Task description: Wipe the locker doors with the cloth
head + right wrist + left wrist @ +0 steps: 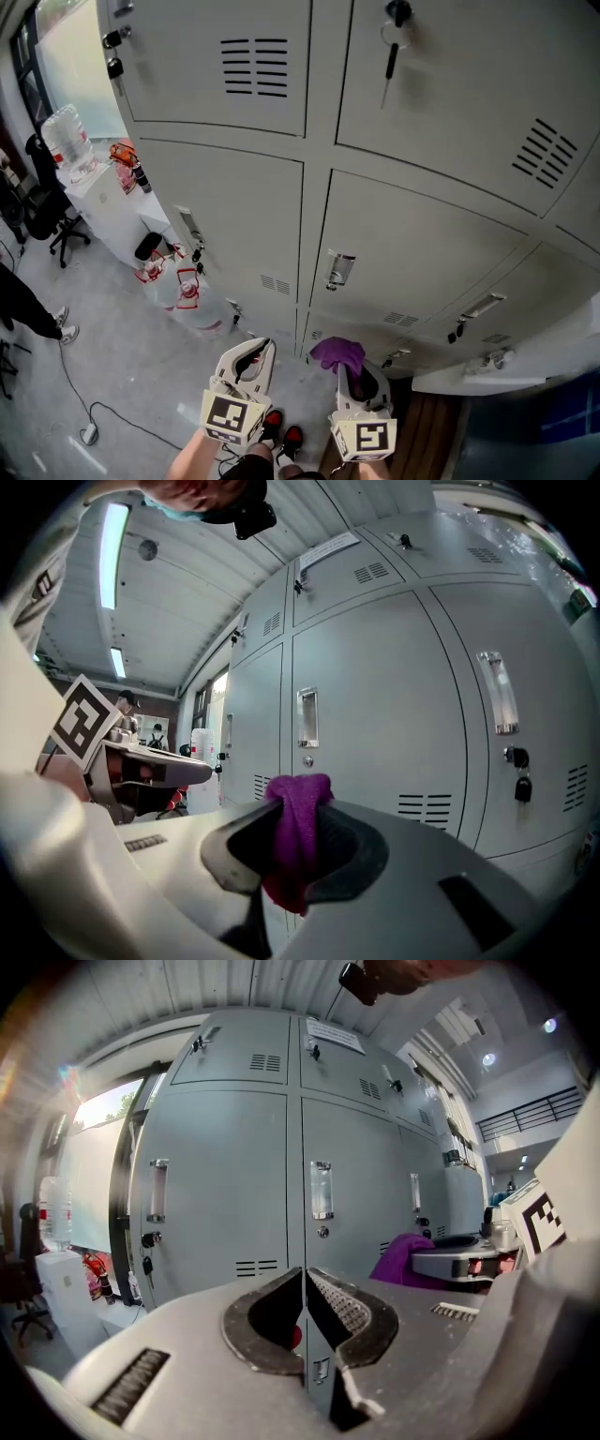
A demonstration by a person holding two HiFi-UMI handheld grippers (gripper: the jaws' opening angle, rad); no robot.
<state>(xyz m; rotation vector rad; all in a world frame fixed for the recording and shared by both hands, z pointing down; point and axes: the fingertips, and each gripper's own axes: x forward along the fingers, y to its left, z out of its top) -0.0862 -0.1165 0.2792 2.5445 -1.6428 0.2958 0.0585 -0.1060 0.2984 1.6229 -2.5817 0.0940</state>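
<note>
Closest to the person, the left white plastic gripper with the square-marked cube (255, 349) has its two jaws squeezed together with nothing in them. Just to its right, the right white plastic gripper (352, 373) is pinched tight on the small purple fuzzy cloth (294, 832). The cloth is bunched up between the jaws. A bit pokes out above and a bit hangs below. It is not touching anything else.

Farther off stand the tall grey metal locker doors (403, 234). The cloth is near them but apart from them, so I think the wiping is not under way at this moment.

What could go wrong? Only a little of the cloth sticks out, so the hard jaw tips might scrape a door. A hard rub could also pull the cloth out and drop it on the floor. The cloth might snag on the shiny metal door handle (339, 269) or on the black key hanging in a far door (392, 42). The empty gripper could bump a door too.
</note>
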